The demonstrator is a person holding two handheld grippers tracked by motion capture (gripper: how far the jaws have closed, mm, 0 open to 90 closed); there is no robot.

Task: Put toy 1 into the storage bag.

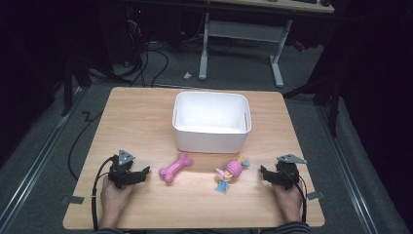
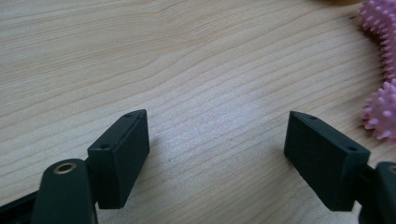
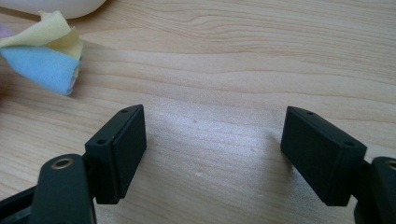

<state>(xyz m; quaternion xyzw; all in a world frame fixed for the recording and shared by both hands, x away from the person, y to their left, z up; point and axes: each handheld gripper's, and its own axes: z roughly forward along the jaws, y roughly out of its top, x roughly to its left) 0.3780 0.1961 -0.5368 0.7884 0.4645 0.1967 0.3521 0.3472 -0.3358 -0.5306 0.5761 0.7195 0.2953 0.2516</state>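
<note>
Nearest to me, my two hands rest on the front edge of the desk [image 1: 146, 122], each with a hand-held gripper pointing inward. The left hand-held gripper [image 1: 141, 174] is released, its jaws spread wide over bare wood with nothing between them; in the left gripper view the spiky pink dog bone [image 2: 380, 70] sits just off to the right of the right-hand jaw, apart from it. The right hand-held gripper [image 1: 265, 174] is released too, jaws wide and empty; in the right gripper view the yellow-and-blue cloth end of the candy-shaped toy [image 3: 44, 53] lies ahead and to the left.

A little farther in, the pink dog bone [image 1: 175, 167] lies between the grippers, nearer the left one, its long axis slanting from near-left to far-right. The candy-shaped toy [image 1: 231, 173] lies nearer the right hand-held gripper, slanted much the same way — the two are well apart.

Beyond both stands the white bin [image 1: 212, 141], empty, at the desk's middle. I judge each toy belongs to the hand beside it — the left goes right for the bone, closing across its narrow waist.
</note>
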